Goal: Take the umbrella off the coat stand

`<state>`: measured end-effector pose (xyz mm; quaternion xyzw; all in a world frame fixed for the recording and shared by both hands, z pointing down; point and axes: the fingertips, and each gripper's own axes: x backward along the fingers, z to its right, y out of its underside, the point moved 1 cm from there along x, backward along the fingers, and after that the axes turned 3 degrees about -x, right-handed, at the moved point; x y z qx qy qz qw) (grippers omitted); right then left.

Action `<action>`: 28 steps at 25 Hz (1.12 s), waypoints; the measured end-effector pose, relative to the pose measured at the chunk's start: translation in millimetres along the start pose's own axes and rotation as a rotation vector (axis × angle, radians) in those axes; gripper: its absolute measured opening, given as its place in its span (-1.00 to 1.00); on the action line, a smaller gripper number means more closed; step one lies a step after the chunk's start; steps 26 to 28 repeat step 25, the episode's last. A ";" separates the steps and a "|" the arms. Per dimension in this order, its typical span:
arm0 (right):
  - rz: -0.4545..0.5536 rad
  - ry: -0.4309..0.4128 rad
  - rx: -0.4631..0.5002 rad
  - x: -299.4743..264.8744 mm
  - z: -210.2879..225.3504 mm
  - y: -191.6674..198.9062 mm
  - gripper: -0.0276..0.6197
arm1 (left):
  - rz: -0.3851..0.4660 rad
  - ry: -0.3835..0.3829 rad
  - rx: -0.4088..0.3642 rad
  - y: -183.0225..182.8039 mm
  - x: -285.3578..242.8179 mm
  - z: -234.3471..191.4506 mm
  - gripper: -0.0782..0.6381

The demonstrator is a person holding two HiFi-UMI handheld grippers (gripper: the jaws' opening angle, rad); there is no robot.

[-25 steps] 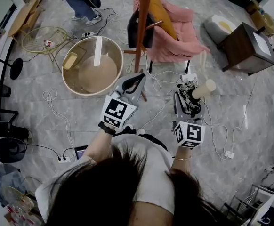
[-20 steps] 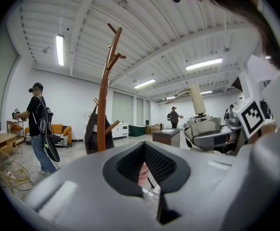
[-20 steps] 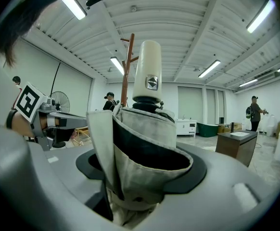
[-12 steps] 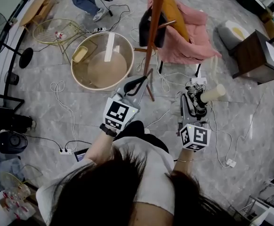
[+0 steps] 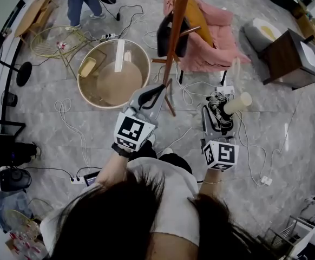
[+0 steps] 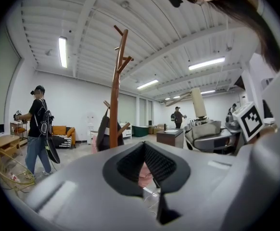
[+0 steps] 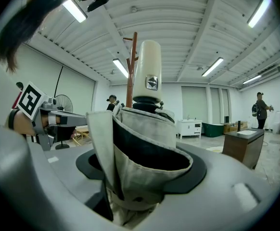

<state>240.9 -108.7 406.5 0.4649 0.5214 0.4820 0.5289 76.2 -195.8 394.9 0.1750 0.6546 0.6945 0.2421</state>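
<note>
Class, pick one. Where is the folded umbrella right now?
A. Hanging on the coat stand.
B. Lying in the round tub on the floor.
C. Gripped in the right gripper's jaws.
C: the right gripper is clamped on the umbrella, which is well clear of the coat stand.

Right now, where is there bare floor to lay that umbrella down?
Barest: the grey floor between the dark side table and the white plug at right. A second strip lies between the round tub and the power strip at left. Crowded: cables tangle round the coat stand foot, beside the pink armchair.
</note>
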 end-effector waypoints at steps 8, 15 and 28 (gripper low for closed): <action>0.017 0.022 0.025 -6.1 -5.0 -7.9 0.01 | 0.021 0.019 -0.004 -3.2 -8.1 -10.4 -0.62; 0.019 0.041 0.027 -5.6 0.3 -8.1 0.01 | 0.036 0.044 -0.003 -9.3 -17.3 -6.1 -0.62; 0.020 0.035 0.041 -9.3 -1.6 -10.3 0.00 | 0.034 0.042 -0.003 -6.2 -20.6 -11.5 -0.62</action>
